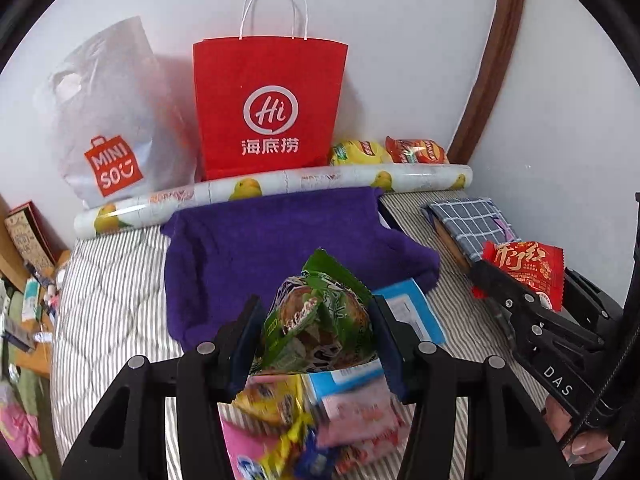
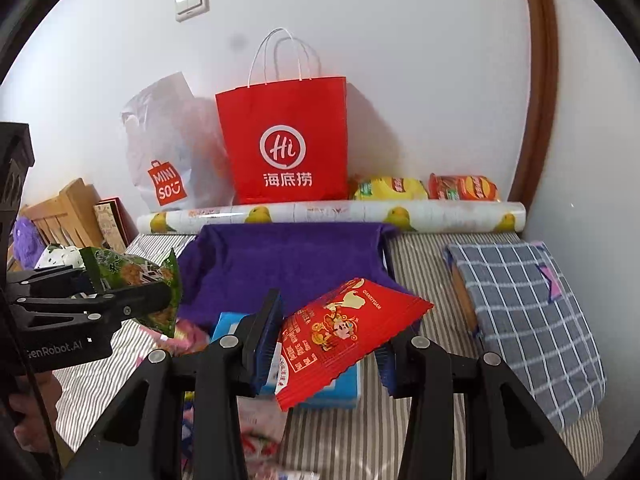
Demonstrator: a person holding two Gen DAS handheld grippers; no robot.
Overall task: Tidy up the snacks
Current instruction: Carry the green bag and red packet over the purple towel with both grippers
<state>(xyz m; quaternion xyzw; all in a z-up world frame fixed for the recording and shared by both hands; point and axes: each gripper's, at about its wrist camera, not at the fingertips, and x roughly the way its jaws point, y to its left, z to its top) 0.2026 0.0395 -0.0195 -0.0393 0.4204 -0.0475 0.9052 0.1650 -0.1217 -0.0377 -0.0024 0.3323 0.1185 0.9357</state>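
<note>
Here the left gripper [image 1: 316, 336] is clamped on a green snack packet [image 1: 320, 316], a crinkled foil pouch printed with brown biscuit rounds and white lettering, its serrated top edge standing up between the blue-padded fingers above the striped bedsheet [image 1: 108, 304]. The right gripper [image 2: 328, 344] is closed on a red snack packet [image 2: 340, 332], flat and glossy, with gold characters and a cartoon figure on its face, held tilted over a blue box [image 2: 340, 392]. Both packets hang just in front of the purple towel [image 1: 280, 240], which is spread on the bed before the red paper bag [image 1: 268, 108] and the white Miniso bag [image 1: 108, 120]. Under the left gripper lies a pile of loose snacks [image 1: 304, 420], pink, yellow and blue, too blurred to name one by one. The right packet's lower corner hides part of the blue box, and the small print on both packets cannot be read. Behind a duck-patterned roll [image 2: 328, 214], two more packets, yellow [image 2: 388, 188] and orange-red [image 2: 464, 188], are half hidden.
</note>
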